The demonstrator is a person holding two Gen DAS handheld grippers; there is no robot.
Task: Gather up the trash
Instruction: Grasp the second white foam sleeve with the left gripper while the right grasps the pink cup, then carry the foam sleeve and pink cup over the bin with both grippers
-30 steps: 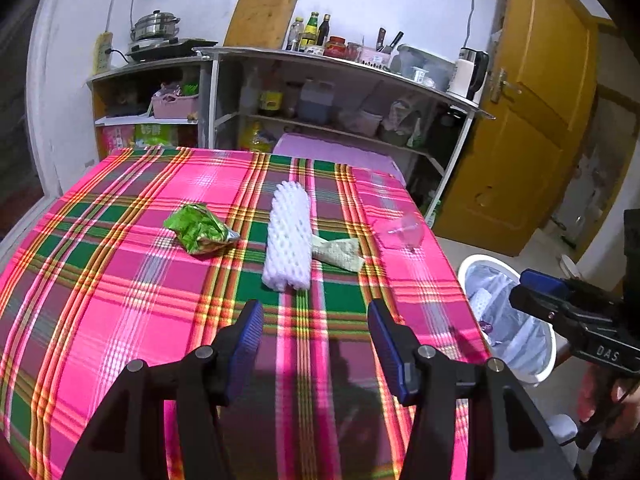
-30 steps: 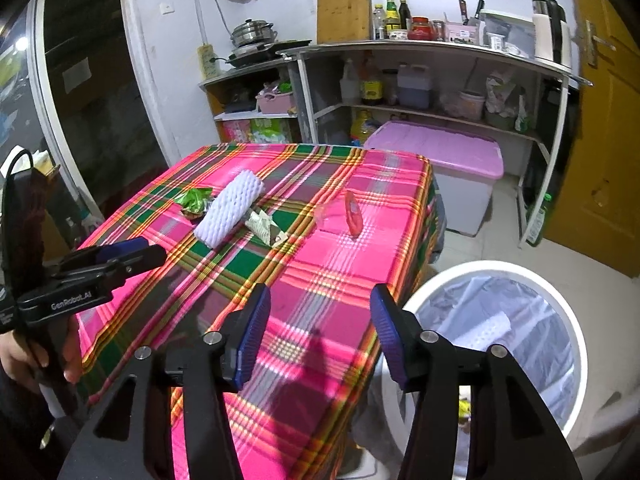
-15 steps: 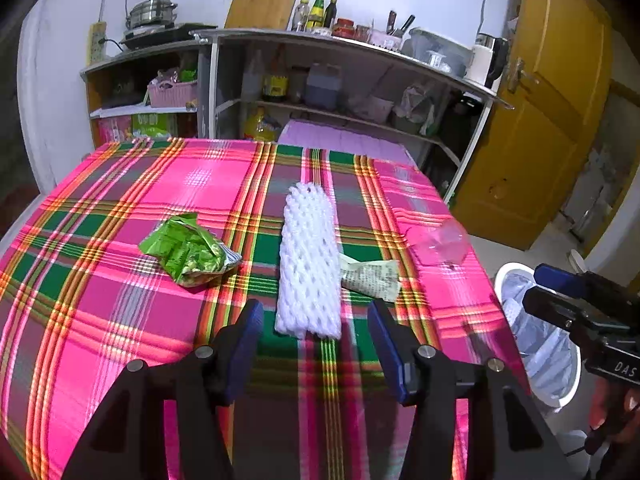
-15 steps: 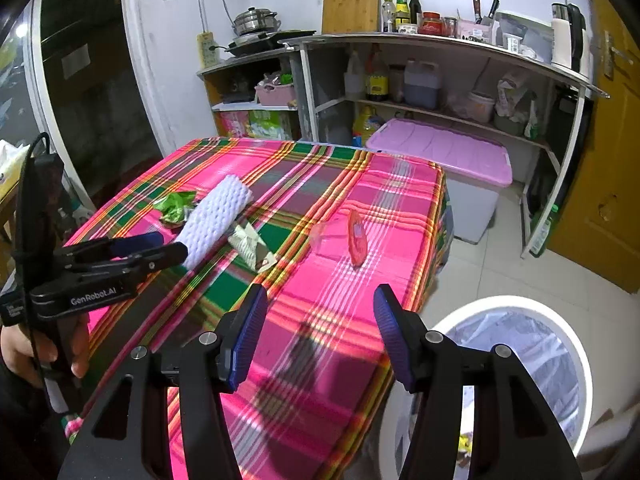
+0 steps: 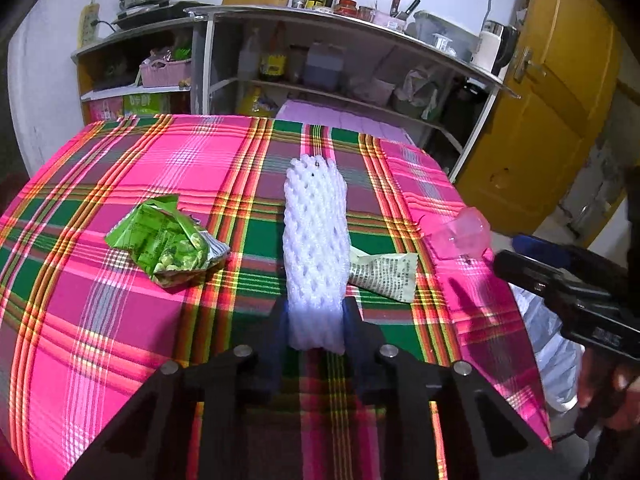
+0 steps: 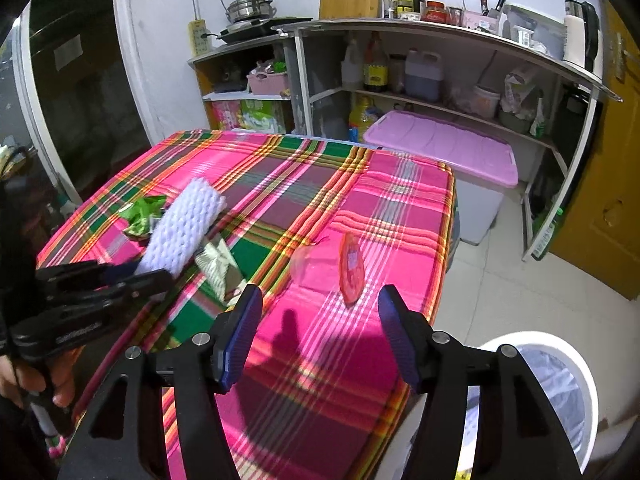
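Your left gripper point(image 5: 315, 330): closed onto the near end of the foam net point(image 5: 315, 240), a blue pad pressed against each side. The fingertips are partly hidden behind the net, and whether the net is lifted off the cloth cannot be told.

Your right gripper point(image 6: 320, 336): wide open, nothing between the pads, hanging over the table's right edge.

Foam net: white mesh sleeve, lying lengthwise down the middle of the table point(image 5: 100, 320), far end pointing toward the back edge.

Green wrapper point(image 5: 168, 242): crumpled, left of the net, apart from it. In the right view point(image 6: 142, 214) the net covers most of it.

Printed paper point(image 5: 384, 274): folded scrap touching the net's right side, its left end tucked under the net; print too small to read.

Clear cup point(image 6: 316, 266): lying on its side near the right edge, with a red lid point(image 6: 351, 274) hanging open; the walls are hard to make out against the pink cloth. In the left view it reads only as a pale pink blur point(image 5: 460, 232).

Bin point(image 6: 560, 392): white, lined with a bag, on the floor off the table's right near corner, its rim cut off by your right gripper and the frame edge; contents unclear.
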